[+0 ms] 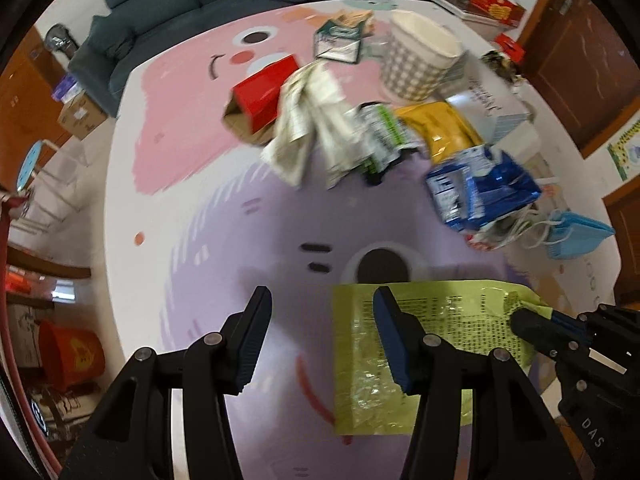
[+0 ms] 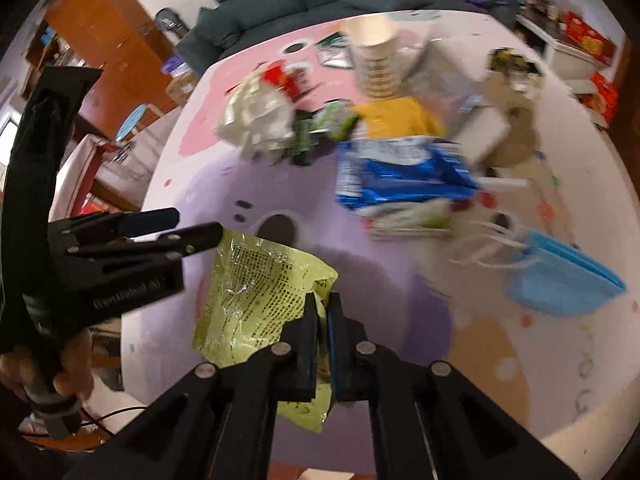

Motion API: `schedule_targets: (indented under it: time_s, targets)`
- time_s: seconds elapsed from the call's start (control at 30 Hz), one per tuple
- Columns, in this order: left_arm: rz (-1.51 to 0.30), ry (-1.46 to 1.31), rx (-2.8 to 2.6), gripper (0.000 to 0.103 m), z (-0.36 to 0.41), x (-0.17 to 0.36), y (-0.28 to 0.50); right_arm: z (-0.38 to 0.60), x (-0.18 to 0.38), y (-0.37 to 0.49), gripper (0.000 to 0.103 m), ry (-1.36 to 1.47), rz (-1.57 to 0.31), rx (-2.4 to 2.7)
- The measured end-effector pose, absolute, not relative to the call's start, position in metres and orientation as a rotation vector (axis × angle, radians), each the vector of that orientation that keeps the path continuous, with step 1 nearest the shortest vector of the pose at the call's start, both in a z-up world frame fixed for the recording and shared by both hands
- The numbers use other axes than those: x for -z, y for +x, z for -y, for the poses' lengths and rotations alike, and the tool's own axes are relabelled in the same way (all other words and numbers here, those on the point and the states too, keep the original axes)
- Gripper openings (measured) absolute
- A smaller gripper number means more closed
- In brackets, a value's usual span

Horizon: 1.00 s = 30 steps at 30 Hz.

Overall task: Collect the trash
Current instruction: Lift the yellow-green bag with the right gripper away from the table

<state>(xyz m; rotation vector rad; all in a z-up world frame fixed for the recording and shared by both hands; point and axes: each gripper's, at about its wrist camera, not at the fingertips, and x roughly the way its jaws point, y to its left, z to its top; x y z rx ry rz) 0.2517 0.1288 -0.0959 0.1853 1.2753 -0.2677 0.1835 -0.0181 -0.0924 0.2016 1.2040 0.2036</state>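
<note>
Bare purple mat (image 1: 224, 240) is lying open at 9 o'clock of the yellow-green wrapper (image 1: 452, 316); trash pile (image 1: 360, 136) crowding 12. Right gripper (image 2: 321, 312) is clamping the wrapper's edge, reaching forward. Left gripper (image 1: 322, 300) is hovering, fingers spread apart, beside it.

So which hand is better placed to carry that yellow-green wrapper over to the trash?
The right. Its claw is already shut on the yellow-green wrapper, pinching one edge. The left claw is open and holds nothing.

Both claws matte black w/ silver pivot screws, blue pads; left claw (image 2: 192, 226) handle in bare-skinned hand (image 2: 60, 372).
</note>
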Motion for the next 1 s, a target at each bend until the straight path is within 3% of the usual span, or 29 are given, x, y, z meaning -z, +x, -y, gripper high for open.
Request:
schedule_targets:
  time_s: [0.3,1.0]
  targets:
    - [-1.286,0.166,0.377,0.055,-0.086,0.087,0.272,0.071,0.078,0.155,0.003,0.214,-1.169,-0.048]
    - [-1.217,0.3,0.589,0.054,0.002,0.086,0.242,0.133,0.078,0.117,0.003,0.29,-1.153,0.095]
